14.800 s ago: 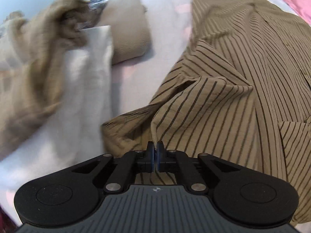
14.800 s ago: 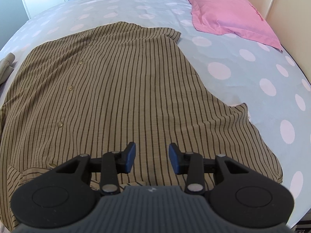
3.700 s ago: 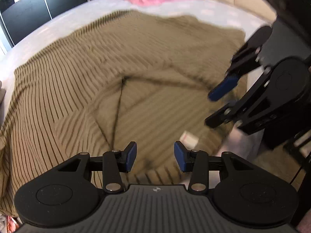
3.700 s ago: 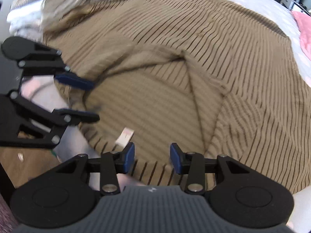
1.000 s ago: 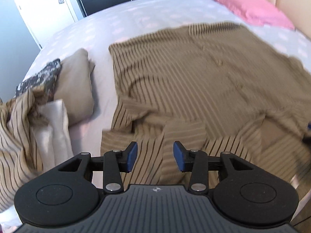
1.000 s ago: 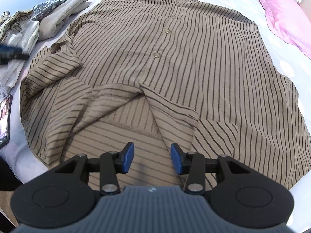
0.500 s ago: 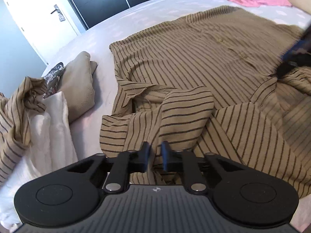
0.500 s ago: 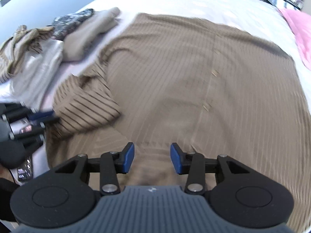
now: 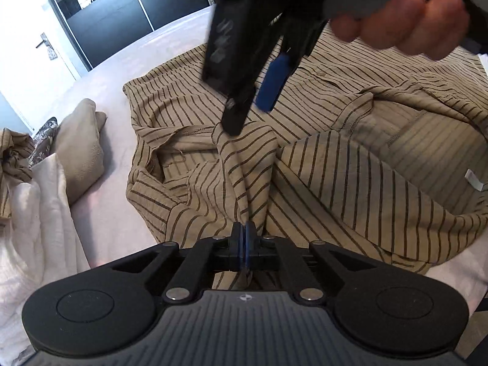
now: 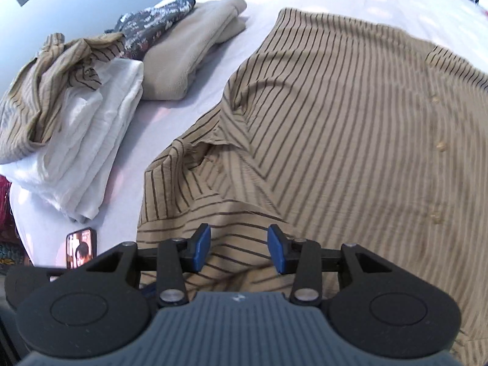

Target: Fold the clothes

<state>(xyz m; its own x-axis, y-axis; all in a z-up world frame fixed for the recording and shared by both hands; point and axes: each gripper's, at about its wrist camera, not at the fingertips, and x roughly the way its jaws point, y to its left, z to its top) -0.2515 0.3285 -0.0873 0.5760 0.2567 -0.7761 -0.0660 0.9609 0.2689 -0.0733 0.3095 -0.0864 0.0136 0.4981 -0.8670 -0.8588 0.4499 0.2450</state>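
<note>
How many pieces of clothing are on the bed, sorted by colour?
Brown striped: 2, the spread shirt and a crumpled striped garment
Plain beige: 1, folded beige garment
White: 1, folded white garment
Dark floral: 1, floral garment
Total: 5

Left of our right claw (image 10: 238, 247) we find a bare strip of bed (image 10: 170, 116), hemmed by stacked clothes (image 10: 85, 140) and a phone (image 10: 81, 246); ahead, only flat shirt (image 10: 350, 128).
</note>
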